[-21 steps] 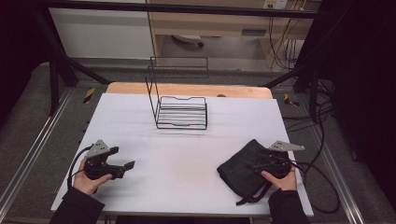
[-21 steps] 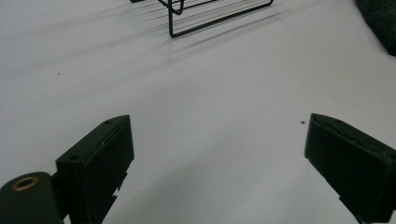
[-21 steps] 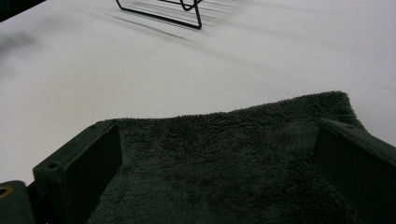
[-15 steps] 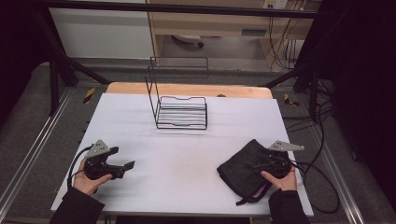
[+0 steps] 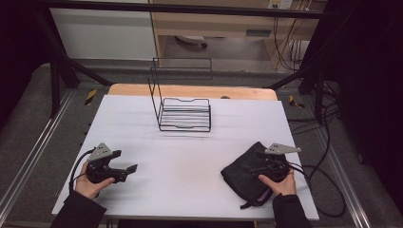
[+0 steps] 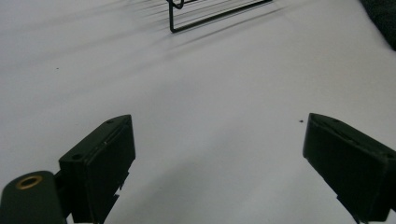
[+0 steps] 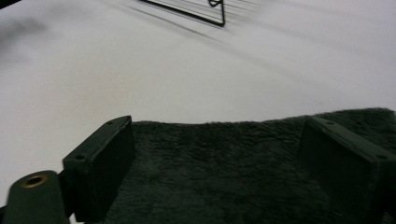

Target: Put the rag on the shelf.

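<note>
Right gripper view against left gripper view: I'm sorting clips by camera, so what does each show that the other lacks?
Right gripper view alone: the fuzzy black cloth lying between and under the open right gripper. Left gripper view alone: the open left gripper over bare white table, with a dark corner of that cloth at the upper right edge. Both: the wire rack, far off.
</note>
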`<state>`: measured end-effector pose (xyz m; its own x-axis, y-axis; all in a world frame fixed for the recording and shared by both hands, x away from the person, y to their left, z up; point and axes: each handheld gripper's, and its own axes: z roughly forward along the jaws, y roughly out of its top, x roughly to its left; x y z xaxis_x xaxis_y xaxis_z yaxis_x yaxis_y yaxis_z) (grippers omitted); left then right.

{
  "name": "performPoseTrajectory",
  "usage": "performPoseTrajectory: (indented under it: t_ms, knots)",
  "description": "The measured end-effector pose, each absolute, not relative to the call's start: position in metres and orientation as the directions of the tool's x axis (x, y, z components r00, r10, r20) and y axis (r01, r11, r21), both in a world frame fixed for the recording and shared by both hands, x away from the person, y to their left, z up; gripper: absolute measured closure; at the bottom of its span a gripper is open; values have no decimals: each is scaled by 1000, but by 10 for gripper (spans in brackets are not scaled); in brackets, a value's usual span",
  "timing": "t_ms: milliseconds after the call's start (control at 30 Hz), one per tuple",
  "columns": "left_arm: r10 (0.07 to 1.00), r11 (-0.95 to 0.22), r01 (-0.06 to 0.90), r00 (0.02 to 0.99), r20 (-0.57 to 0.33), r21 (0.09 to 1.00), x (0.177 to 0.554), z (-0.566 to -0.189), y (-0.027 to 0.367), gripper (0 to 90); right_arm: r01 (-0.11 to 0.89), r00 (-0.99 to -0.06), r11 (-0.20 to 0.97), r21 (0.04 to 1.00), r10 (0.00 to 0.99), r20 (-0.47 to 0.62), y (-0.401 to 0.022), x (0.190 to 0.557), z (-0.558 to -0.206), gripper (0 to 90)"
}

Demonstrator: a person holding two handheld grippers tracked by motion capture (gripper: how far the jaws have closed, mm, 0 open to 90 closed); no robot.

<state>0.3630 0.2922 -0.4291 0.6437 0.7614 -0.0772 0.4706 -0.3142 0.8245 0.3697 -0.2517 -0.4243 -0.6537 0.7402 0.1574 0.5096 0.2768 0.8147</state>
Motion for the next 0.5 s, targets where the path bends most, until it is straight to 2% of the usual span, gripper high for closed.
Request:
performPoseTrajectory:
  t_ms: [33, 133, 200, 300, 333, 500]
  knots:
    - [764, -313, 475, 641, -79, 823, 363, -429, 292, 96, 504, -675, 298, 810, 722, 154, -245, 369, -424, 173]
    - [762, -318, 474, 643, -76, 821, 363, -430, 292, 98, 496, -693, 324, 806, 706, 143, -239, 368, -423, 209]
    - [762, -320, 475, 643, -74, 820, 363, -430, 292, 100, 482, -722, 364, 797, 680, 126, -228, 365, -423, 272]
    - [762, -321, 475, 643, -74, 819, 363, -430, 292, 102, 478, -739, 398, 783, 664, 115, -219, 364, -423, 289]
    - [763, -322, 475, 643, -73, 819, 363, -430, 292, 103, 469, -758, 434, 770, 645, 98, -209, 363, -425, 338]
    - [764, -323, 476, 642, -72, 818, 362, -430, 292, 106, 446, -790, 498, 744, 610, 65, -190, 359, -429, 437]
